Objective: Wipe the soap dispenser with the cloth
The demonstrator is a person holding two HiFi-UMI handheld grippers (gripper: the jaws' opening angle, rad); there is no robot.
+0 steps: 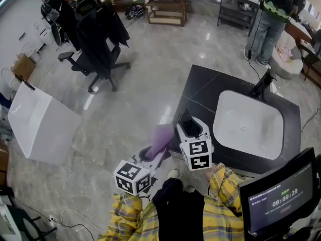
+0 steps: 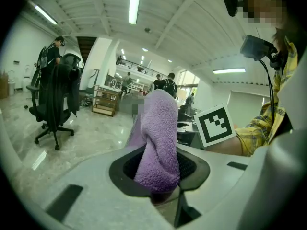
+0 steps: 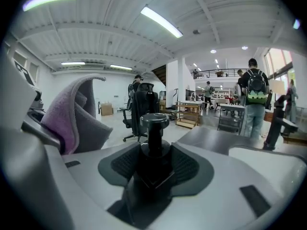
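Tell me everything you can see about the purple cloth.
The purple cloth looks like soft terry towelling, folded into a thick bundle. The left claw is shut on its lower end, so it stands upright above the claw, with its top edge curling over. It is held in the air near the dark counter, just left of the right claw, which grips the black soap dispenser. The cloth does not touch the dispenser.

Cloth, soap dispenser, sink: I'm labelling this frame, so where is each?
cloth (image 2: 158, 138): left gripper view, middle of the purple fold.
soap dispenser (image 3: 154, 120): right gripper view, its black pump head.
sink (image 1: 261, 129): head view, bare white basin.
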